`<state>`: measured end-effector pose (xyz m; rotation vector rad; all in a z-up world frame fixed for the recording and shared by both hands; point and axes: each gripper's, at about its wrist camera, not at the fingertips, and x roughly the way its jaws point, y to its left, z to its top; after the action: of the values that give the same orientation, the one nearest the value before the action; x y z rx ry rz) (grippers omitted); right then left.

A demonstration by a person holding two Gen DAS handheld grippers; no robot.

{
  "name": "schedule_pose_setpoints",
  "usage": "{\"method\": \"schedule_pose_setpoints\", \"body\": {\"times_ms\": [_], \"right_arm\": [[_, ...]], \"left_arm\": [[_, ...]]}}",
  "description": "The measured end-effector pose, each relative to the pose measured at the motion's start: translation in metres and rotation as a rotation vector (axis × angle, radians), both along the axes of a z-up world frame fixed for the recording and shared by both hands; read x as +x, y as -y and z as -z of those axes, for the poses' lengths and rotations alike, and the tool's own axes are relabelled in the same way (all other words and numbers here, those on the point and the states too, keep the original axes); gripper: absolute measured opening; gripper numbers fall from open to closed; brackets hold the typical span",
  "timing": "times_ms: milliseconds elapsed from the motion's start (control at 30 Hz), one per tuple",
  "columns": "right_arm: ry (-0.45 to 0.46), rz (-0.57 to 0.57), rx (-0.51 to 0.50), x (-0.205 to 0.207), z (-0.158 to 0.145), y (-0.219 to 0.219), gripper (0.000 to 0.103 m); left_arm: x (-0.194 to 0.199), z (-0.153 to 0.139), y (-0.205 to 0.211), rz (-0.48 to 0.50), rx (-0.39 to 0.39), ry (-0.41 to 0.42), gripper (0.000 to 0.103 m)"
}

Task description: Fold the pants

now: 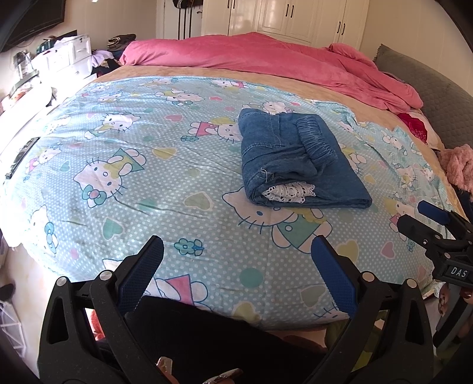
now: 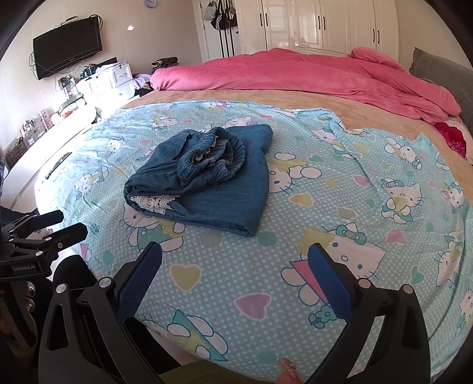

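The blue denim pants (image 1: pixel 295 159) lie folded into a compact bundle on the light blue cartoon-cat sheet (image 1: pixel 147 177), elastic waistband on top and white lace trim showing at the near end. They also show in the right wrist view (image 2: pixel 207 183). My left gripper (image 1: pixel 236 254) is open and empty, held back above the bed's near edge, well short of the pants. My right gripper (image 2: pixel 235 260) is open and empty, also back from the pants. Each gripper shows in the other's view: the right gripper (image 1: pixel 425 218) at the right, the left gripper (image 2: pixel 56 224) at the left.
A pink duvet (image 2: pixel 310 76) is bunched along the far side of the bed. A grey headboard (image 2: pixel 443 76) stands at the right. White drawers (image 2: pixel 100 79), a wall TV (image 2: pixel 68 44) and clutter are at the left, white wardrobes (image 2: pixel 319 23) behind. A dark remote (image 1: pixel 22 156) lies at the left edge.
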<state>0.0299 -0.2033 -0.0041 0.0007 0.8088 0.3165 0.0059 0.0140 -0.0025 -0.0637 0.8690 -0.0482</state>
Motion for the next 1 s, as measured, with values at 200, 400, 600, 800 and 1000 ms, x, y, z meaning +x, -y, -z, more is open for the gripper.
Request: {"method": "schedule_pose_setpoints", "body": {"times_ms": [200,400,600,800,1000], "right_arm": [[0.001,0.003,-0.004,0.0,0.0,0.0,0.099],[-0.004,0.015,-0.01,0.001,0.003,0.001,0.099],[-0.014,0.033,-0.022,0.003,0.007,0.005,0.099],[-0.023,0.072,-0.045,0.011,0.013,0.014,0.099],[-0.028,0.231,-0.082,0.025,0.03,0.064,0.099]], "left_arm": [[0.0,0.0,0.0,0.0,-0.008,-0.004,0.094],[0.001,0.001,-0.002,0.0,-0.021,-0.009,0.094],[0.003,0.004,-0.002,-0.007,-0.004,-0.026,0.094],[0.01,0.012,-0.008,-0.049,0.03,-0.07,0.094],[0.025,0.01,-0.032,-0.05,-0.028,-0.071,0.094]]}}
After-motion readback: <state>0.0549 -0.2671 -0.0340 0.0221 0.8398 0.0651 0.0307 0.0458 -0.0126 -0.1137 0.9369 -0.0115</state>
